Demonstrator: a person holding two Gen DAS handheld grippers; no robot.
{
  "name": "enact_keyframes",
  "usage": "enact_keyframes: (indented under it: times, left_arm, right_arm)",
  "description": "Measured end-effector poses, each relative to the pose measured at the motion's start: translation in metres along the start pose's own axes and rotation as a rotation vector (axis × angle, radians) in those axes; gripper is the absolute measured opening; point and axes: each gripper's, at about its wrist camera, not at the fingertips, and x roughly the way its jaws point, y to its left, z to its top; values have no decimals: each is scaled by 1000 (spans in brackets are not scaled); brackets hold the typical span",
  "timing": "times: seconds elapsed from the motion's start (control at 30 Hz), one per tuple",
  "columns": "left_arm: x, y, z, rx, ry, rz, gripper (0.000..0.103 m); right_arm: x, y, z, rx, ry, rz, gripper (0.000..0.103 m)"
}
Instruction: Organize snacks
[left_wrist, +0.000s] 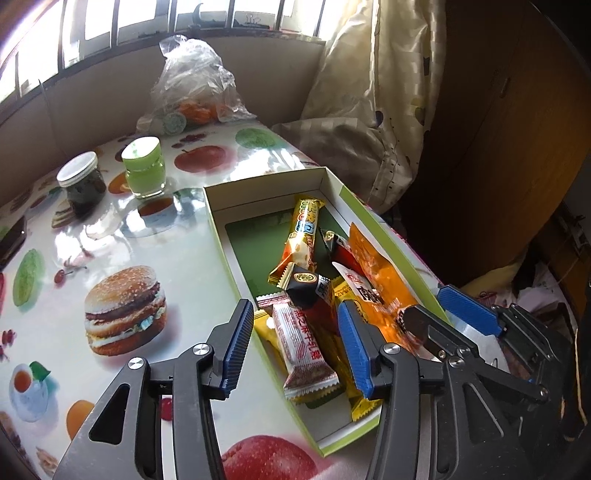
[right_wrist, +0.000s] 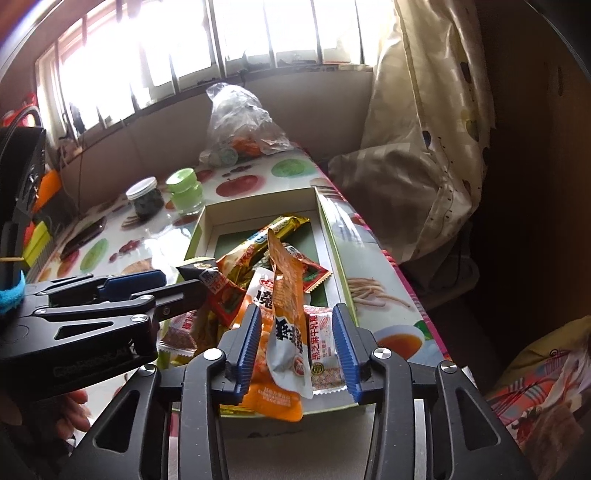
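A shallow white box with green edges (left_wrist: 218, 240) (right_wrist: 334, 236) sits on the printed tablecloth and holds several wrapped snacks. In the left wrist view, a yellow bar (left_wrist: 304, 229), a black and red packet (left_wrist: 314, 295), a pink wafer pack (left_wrist: 301, 343) and an orange pouch (left_wrist: 384, 280) lie in it. My left gripper (left_wrist: 295, 347) is open over the box's near left corner, empty. My right gripper (right_wrist: 297, 347) is open over the box's near end, with the orange pouch (right_wrist: 286, 295) standing between its fingers, untouched by the pads. The left gripper (right_wrist: 177, 284) also shows from the side.
A dark jar with a white lid (left_wrist: 81, 184) and a green-lidded jar (left_wrist: 144, 166) stand behind the box. A clear plastic bag of items (left_wrist: 195, 85) lies at the back by the window. A curtain (left_wrist: 388, 92) hangs right of the table edge. A phone (right_wrist: 83, 232) lies left.
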Motion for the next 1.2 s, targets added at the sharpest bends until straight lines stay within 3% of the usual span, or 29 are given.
enact_keyframes:
  times: [0.57,0.93,1.2]
  left_arm:
    - [-43,3,-39,-14,-55,55,50]
    - [-51,6,-78,-9,-45,99,50]
    - [-42,3,-102,3,6,116,50]
  right_arm:
    - [-32,10,-22,31,-28,-12,46]
    - [-41,16,-50,32,-14,-43,50]
    - [-40,14,-73,49,27,-79,54]
